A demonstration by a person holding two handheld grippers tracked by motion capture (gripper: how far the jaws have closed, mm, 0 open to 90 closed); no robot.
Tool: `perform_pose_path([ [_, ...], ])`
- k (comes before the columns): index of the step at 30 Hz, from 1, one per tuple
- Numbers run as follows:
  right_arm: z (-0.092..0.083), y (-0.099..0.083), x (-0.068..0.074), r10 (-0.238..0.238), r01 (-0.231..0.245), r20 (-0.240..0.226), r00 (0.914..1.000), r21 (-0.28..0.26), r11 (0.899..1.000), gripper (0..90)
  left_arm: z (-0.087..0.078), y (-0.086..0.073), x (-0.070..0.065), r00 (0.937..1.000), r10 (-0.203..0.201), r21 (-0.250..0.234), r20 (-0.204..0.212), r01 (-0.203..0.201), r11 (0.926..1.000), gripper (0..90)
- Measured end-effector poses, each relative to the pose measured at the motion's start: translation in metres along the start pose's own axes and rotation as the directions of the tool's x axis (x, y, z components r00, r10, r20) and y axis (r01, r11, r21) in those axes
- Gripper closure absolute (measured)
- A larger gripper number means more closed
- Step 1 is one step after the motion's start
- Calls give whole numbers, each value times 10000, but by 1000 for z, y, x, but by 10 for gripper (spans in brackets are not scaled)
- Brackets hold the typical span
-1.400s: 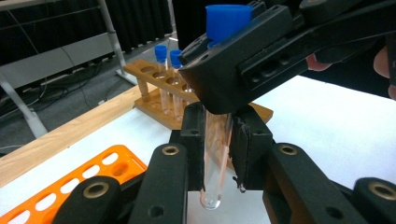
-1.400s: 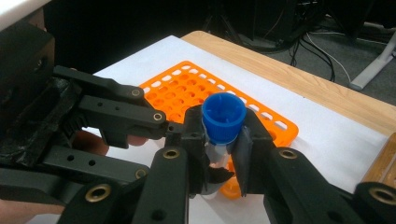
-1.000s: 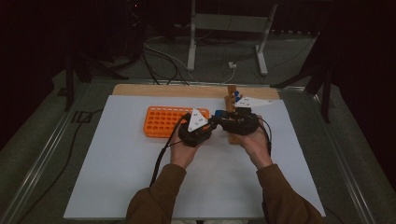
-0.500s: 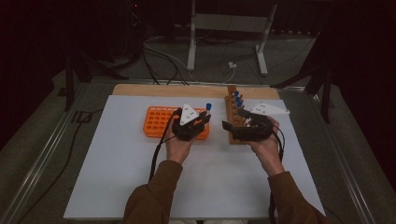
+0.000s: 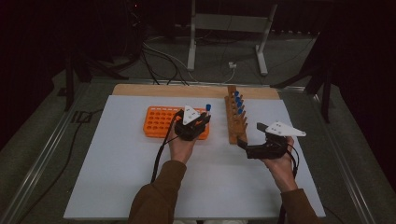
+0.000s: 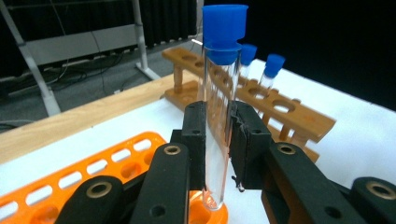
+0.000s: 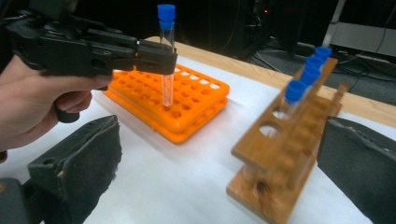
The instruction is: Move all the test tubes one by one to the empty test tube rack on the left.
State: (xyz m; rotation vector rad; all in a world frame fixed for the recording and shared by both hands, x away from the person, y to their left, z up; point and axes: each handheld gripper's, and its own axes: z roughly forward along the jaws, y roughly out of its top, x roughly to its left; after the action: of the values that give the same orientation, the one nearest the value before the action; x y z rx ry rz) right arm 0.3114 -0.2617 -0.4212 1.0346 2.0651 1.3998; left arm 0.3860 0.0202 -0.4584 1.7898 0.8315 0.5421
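A clear test tube point(image 6: 217, 116) with a blue cap is clamped upright between the jaws of the left gripper point(image 5: 198, 122), the pads pressed against its glass on both sides. The tube is held over the right-hand end of the orange rack point(image 5: 161, 122), with its rounded lower end just above or just inside one of the holes there; which of the two cannot be told. In the right gripper view the same tube point(image 7: 166, 60) is seen standing vertically over the orange rack point(image 7: 196, 105), gripped at about mid-height. The orange rack is placed on the white sheet toward the far side of the counter point(image 5: 140, 186), left of centre. The wooden rack point(image 5: 236, 121) is set just to the right of it, running from the far edge toward the near edge, and several blue-capped tubes point(image 5: 238, 103) are stood in its far holes, while its nearer holes are seen unfilled. The right gripper point(image 5: 247, 142) is held near the near end of the wooden rack, without touching it; its jaws have just been opening and are now spread wide, with nothing between them. A cable is trailed from the left gripper down toward the near edge of the counter.
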Motion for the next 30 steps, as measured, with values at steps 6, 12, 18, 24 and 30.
perform_pose_path([
  [6,-11,-16,-6,309,-309,42,9995,-73,9995,0,10,-13,2,9996,-132,338,-237,140,9993,784],
  [12,-12,-20,-9,370,-369,25,9993,-66,9993,0,16,-27,4,9994,2,981,-336,31,9952,784],
  [18,-11,-22,-8,433,-433,-15,9991,-28,9991,0,18,-35,4,9995,119,1362,-305,-76,9906,788],
  [24,-9,-23,-8,458,-458,-35,9989,22,9989,0,21,-39,1,9990,260,1634,-371,-196,9864,788],
  [30,-9,-23,-7,463,-463,-65,9989,16,9989,0,20,-40,4,9998,-185,1626,-124,203,9865,714],
])
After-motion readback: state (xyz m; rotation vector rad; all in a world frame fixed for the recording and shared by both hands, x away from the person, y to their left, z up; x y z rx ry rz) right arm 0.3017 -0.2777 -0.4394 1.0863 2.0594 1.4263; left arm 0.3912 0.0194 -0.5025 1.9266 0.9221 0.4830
